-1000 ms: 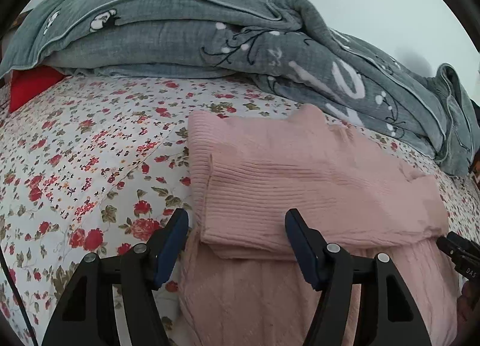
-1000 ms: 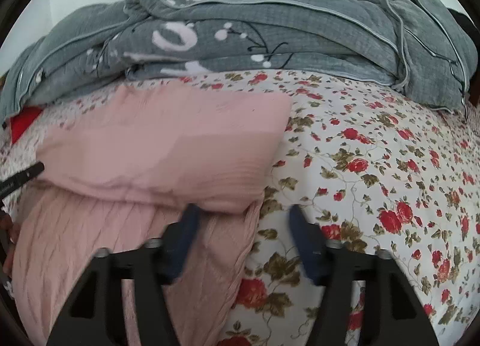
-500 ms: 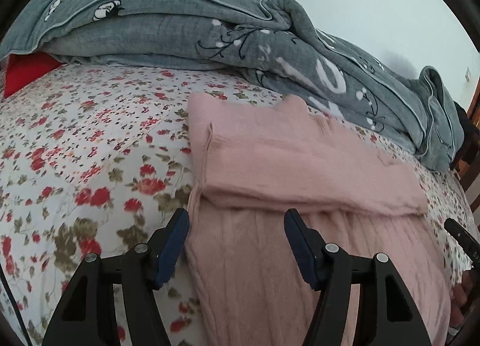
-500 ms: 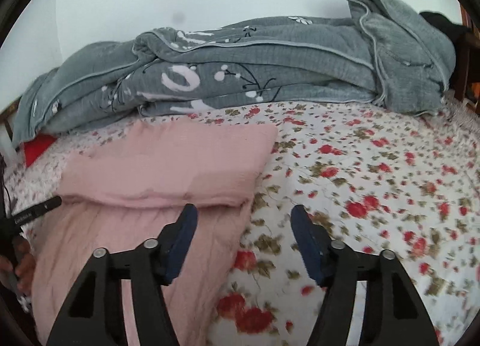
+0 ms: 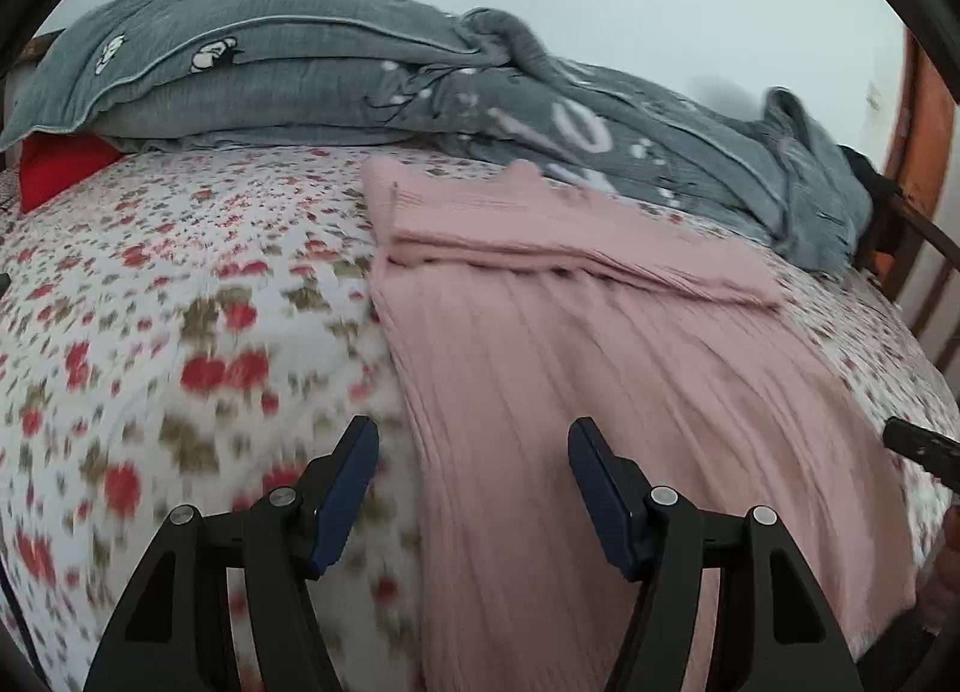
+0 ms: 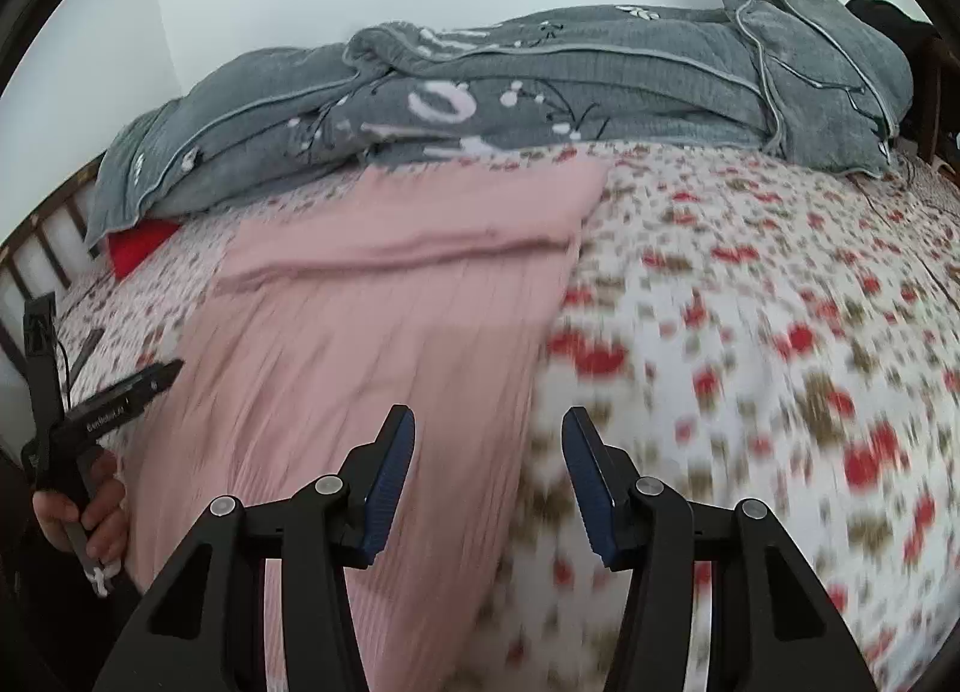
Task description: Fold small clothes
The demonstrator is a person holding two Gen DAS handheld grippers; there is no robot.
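- Wall: plain pale, ran behind the whole bed in both views.
- Floral sheet: white with red flowers, covered the mattress; near part motion-blurred in both cameras.
- Grey quilt: bunched along the far edge of the bed against the wall, white print visible on it.
- Pink knit garment: lay flat on the sheet, ribs running toward the cameras; far end was folded back over itself into a doubled band just short of the quilt.
- Wooden bed rail: slatted, at the left edge of the right wrist view; more wood frame at the right edge of the left view.
- Red cushion: tucked under the quilt's left end.
- Left gripper: jaws spread apart, empty, above the garment's left edge; one finger over sheet, one over knit.
- Right gripper: jaws spread apart, empty, straddling the garment's right edge.
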